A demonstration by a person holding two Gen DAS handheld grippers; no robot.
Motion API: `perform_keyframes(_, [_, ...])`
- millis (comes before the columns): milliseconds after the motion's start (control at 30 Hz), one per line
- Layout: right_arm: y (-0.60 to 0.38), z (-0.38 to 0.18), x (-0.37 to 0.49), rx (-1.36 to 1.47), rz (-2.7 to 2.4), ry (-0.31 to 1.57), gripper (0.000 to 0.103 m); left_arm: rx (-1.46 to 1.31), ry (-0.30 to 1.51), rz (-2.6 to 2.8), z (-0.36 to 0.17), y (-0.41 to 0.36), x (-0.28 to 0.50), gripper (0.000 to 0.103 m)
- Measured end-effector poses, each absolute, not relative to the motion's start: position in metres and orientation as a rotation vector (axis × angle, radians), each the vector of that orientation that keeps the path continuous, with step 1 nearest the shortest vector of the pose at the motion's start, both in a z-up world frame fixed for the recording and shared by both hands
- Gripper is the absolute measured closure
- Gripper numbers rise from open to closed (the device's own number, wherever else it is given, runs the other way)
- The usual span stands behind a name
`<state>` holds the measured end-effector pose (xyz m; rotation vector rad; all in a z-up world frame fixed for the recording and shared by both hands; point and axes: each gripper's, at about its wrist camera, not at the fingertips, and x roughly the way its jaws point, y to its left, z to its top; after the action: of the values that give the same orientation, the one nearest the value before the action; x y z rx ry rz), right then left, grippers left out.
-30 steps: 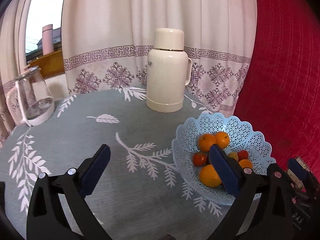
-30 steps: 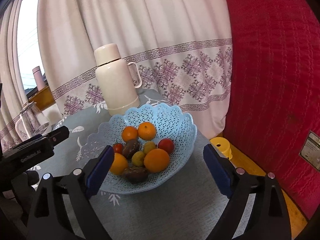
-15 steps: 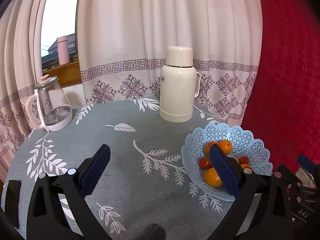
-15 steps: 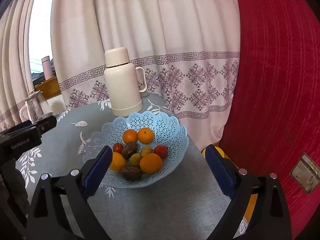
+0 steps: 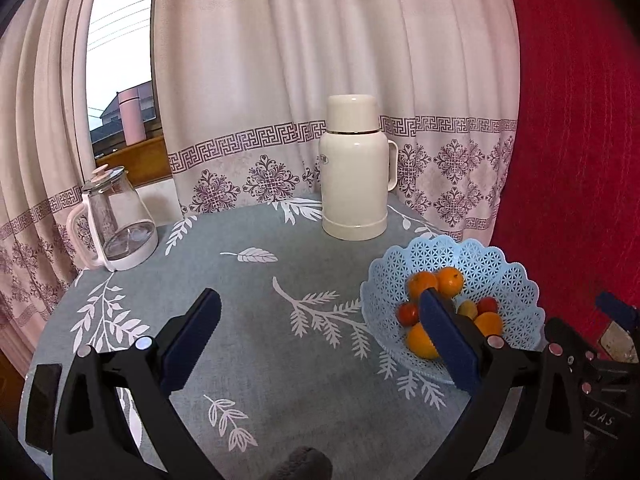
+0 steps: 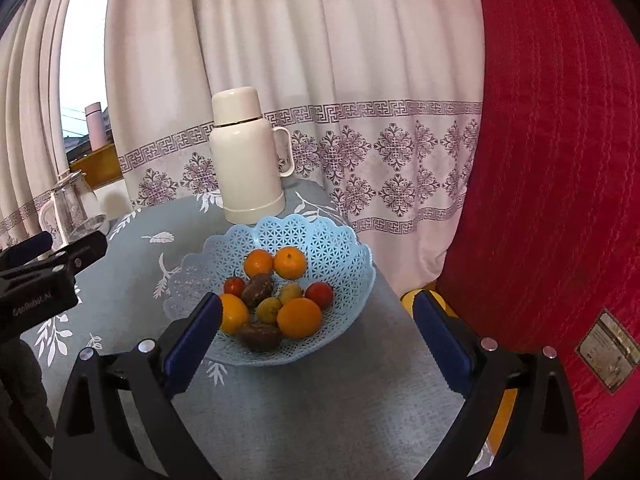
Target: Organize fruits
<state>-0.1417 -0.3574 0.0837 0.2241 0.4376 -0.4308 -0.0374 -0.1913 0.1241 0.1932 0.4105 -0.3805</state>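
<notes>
Both grippers hang above the round table with nothing between their blue pads. The left gripper (image 5: 320, 336) has its fingers spread wide over the bare middle of the grey leaf-print tablecloth (image 5: 248, 280); the right gripper (image 6: 316, 336) is spread just as wide, framing the near side of the fruit basket (image 6: 320, 236) without touching it.

The basket, a pale blue lattice bowl with a scalloped rim, sits at the right edge of the table, close to the red fabric (image 6: 560, 160) hanging beside it. Inside lie two tangerines (image 6: 289, 263) side by side at the back, two larger oranges (image 6: 300, 318) toward the front, two small red fruits (image 6: 319, 295), two small yellow-green ones (image 6: 269, 309) in the middle, and two dark brownish fruits (image 6: 260, 335), all touching in one loose heap.

Behind the basket, near the table's far edge, a cream thermos flask (image 5: 354, 168) stands upright with its handle turned right. At the far left edge stands a glass kettle (image 5: 114, 220) with a pale handle and lid. A patterned pinkish curtain (image 5: 280, 80) hangs behind the table, parted at the left on a window.
</notes>
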Motion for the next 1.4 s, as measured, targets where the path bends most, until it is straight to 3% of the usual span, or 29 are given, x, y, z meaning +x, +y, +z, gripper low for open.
perform_keyframes(1400, [-0.348,0.083,-0.136,0.163,-0.428,0.507,0.005,0.226,0.408,-0.374,0.116,-0.195,-0.056,0.003])
